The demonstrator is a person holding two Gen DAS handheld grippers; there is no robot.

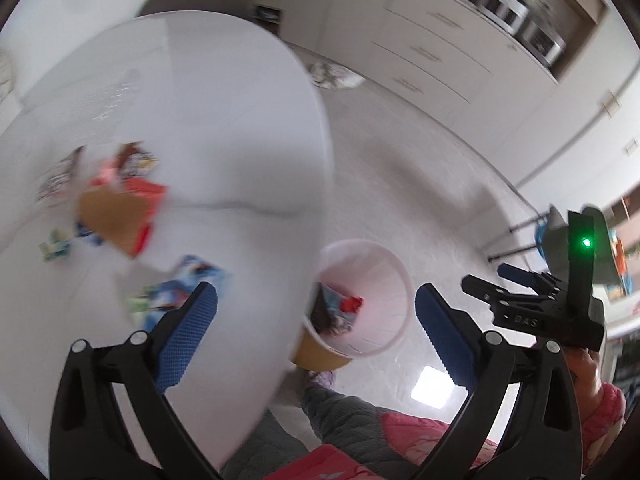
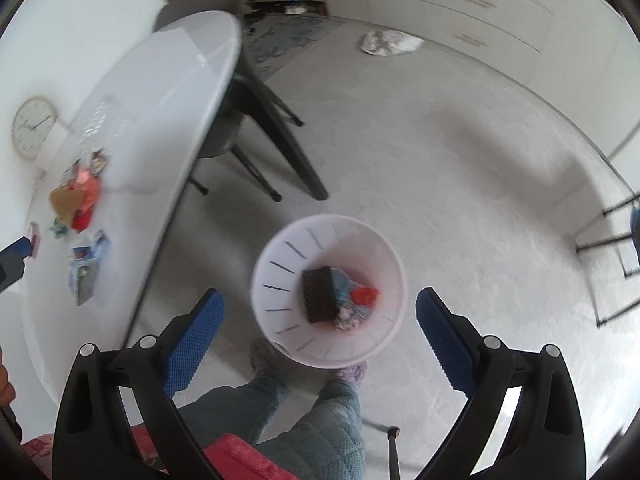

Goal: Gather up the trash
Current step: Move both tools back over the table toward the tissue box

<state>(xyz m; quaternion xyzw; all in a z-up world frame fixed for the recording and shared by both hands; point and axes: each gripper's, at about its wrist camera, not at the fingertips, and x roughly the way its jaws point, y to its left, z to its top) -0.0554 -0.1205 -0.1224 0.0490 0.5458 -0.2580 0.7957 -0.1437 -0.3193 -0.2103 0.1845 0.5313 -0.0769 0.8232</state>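
Hovering with fingers spread and holding nothing, the left gripper (image 1: 316,320) and right gripper (image 2: 318,318) are hanging above the round white plastic bin (image 2: 280,320) on the floor, which is already holding some wrappers. Colourful crumpled packets (image 1: 120,208) are lying on the white oval table (image 1: 224,120), awaiting collection.

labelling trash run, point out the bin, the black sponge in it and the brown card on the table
bin (image 2: 280,256): right wrist view, bare inner wall
black sponge (image 2: 320,294): right wrist view, top face
brown card (image 1: 108,212): left wrist view, middle of the card
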